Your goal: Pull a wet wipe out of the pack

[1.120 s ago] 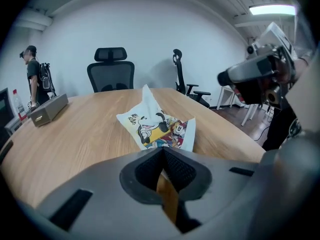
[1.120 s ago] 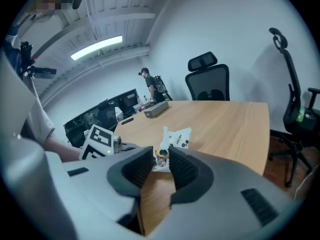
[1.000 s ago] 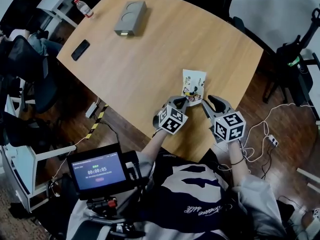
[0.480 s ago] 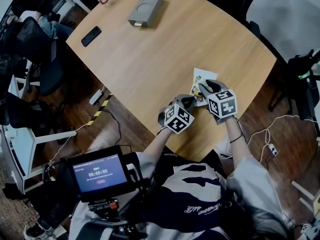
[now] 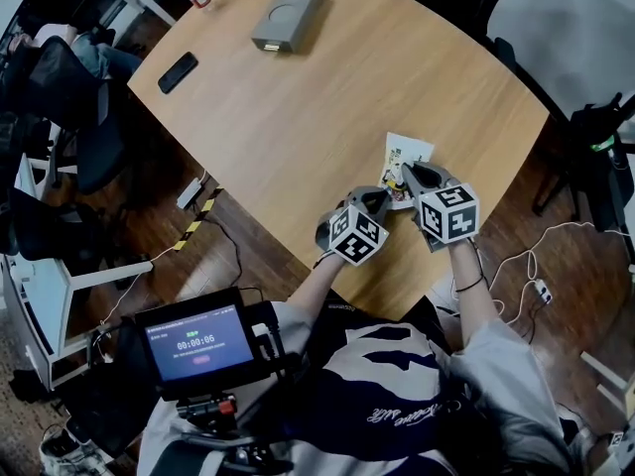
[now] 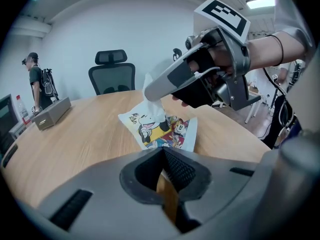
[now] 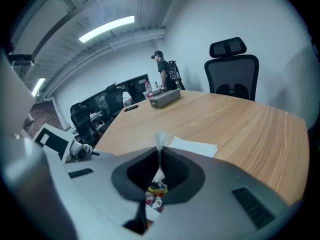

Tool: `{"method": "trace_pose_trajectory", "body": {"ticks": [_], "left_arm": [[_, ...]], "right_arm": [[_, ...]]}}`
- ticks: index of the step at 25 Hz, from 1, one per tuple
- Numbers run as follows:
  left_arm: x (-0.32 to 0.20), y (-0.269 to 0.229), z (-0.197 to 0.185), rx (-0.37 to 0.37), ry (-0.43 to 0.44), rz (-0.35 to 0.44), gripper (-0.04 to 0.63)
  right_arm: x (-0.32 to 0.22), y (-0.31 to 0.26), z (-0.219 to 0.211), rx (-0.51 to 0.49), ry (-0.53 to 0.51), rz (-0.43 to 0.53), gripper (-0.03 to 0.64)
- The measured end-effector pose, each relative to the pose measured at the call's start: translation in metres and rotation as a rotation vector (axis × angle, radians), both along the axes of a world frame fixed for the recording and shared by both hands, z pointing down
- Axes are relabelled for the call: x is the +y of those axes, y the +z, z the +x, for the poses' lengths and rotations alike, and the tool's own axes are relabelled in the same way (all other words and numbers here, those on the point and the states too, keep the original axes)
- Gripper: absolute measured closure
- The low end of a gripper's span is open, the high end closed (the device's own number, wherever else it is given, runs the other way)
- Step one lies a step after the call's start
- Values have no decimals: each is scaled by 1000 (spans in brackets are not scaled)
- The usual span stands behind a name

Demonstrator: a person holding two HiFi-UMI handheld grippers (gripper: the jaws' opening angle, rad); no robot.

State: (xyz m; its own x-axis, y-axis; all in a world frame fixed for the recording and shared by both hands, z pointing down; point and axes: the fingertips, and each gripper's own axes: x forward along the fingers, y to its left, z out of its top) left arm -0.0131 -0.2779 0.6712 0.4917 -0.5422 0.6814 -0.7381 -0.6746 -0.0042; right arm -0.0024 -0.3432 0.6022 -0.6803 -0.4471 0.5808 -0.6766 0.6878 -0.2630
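We see the right hand-held gripper (image 6: 153,91) closed on a tuft of the wet wipe (image 6: 154,108), which rises in a thin white twist from the top of the pack (image 6: 167,130). The pack lies flat on the table (image 6: 75,139), towards its near right edge. The left hand-held gripper (image 5: 377,199) sits just at the near side of the pack with its jaws together and nothing visible between them. We cannot tell whether its tips press on the pack at all. That is our main worry: if nothing pins the pack, a pull upward may lift or drag the whole pack with the wipe instead of drawing the sheet free. The pinch also looks small, on a gathered corner, so we judge that a sharp tug could tear the damp sheet or let it slip from the pads. A fast pull may also haul the next wipe out with it. With the pack so near the table's edge, a sideways drag could push it off.
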Motion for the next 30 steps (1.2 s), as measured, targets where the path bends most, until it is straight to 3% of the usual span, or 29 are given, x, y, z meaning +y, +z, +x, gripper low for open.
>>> {"method": "trace_pose_trajectory", "body": {"ticks": [20,27,30], "left_arm": [[5,2,5,1,1,12,592],[11,-10,-8,106,-47,-22,592],[26,-25,-13,155,-23,-19,592]], "right_arm": [[28,-103,36,-204,201,165,609],[61,-123,49,-186,287,199,609],[80,-127,56,-218,357,191,609]]}}
